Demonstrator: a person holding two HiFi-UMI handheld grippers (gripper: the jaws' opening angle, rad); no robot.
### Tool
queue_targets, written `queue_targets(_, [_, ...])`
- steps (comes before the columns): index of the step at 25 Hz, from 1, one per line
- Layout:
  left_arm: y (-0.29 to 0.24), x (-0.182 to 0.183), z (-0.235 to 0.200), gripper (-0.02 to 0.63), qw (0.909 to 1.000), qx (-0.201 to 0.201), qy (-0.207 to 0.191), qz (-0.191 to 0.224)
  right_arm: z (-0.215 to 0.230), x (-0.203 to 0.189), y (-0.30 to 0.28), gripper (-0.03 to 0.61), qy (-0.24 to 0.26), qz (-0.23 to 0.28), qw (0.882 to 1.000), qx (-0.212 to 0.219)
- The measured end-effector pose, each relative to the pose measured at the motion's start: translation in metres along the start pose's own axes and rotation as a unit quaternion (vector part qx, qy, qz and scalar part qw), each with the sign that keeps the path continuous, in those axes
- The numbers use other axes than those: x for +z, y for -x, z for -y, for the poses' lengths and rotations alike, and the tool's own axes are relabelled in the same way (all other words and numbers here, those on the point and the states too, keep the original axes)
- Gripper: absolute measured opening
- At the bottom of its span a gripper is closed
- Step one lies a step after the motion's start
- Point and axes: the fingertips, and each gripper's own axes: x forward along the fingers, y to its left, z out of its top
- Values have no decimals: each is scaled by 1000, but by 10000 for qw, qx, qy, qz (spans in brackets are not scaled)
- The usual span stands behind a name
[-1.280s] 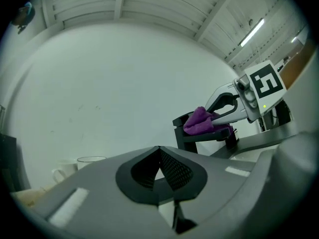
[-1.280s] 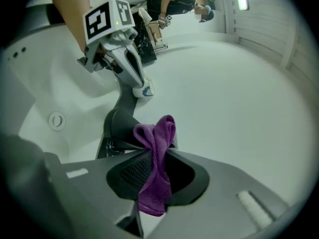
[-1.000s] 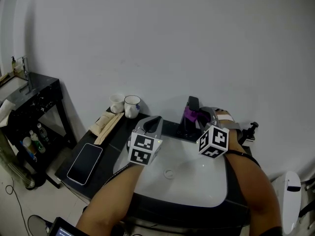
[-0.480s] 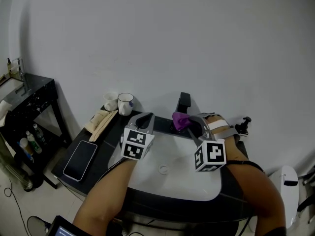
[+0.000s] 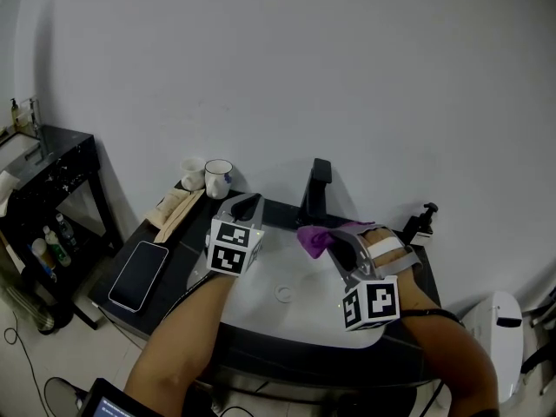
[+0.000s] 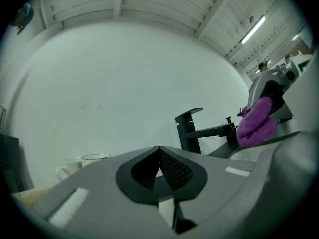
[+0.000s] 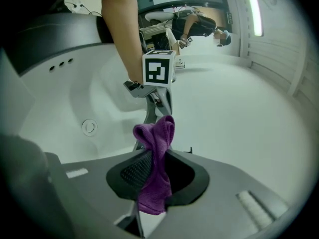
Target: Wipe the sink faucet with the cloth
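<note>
A black sink faucet [image 5: 317,189] stands at the back rim of the white sink [image 5: 261,315]. My right gripper [image 5: 334,248] is shut on a purple cloth [image 5: 311,237] and holds it over the basin, a little in front of the faucet and apart from it. In the right gripper view the cloth [image 7: 155,158] hangs bunched between the pads of the right gripper [image 7: 154,173]. My left gripper [image 5: 247,207] hovers over the sink's left rim, jaws shut with nothing in them. In the left gripper view the left gripper [image 6: 160,169] points at the faucet [image 6: 189,132], with the cloth [image 6: 256,123] to the right.
A phone [image 5: 138,274] lies on the dark counter left of the sink. Two cups [image 5: 218,179] and a beige packet [image 5: 174,211] sit at the back left. A small black dispenser [image 5: 420,224] stands at the back right. The drain [image 5: 283,293] is in mid-basin. A black side table [image 5: 52,168] stands far left.
My right gripper has drawn the purple cloth back off the faucet and out over the basin. The left gripper has stayed by the sink's left rim.
</note>
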Motion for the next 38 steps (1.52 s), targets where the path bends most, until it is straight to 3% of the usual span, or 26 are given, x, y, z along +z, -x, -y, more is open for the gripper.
queue_targets(4, [0,1,2,17,9999,-56,113,17,-15,-14,-19,81,-340,-175,9993,-18])
queue_targets(10, [-3,1,4,17,9999,-91,119,25,-16,-44,-61,81,-672,-668,9947,-409])
queue_targets(18, [-8,0,7,17,9997,-173,163,64,-26,-63,-110,83,-1114,-901,9890,-375])
queue_targets(25, [-8,3,6,17,9998,-145,98,110,-35,-50,-120,83,-920,-868,9919,-122])
queue_targets(30, [-8,1,8,17,9998,-183,104,42,-57,-43,-117,83,-504,-873,9946,251])
queue_targets(33, [-8,2,8,17,9998,-177,19,70,-58,-42,-106,83,-337,-874,9953,254])
queue_targets(38, [-7,-3,8,17,9997,-201,105,-55,-35,-78,-86,83,-293,-1121,9932,111])
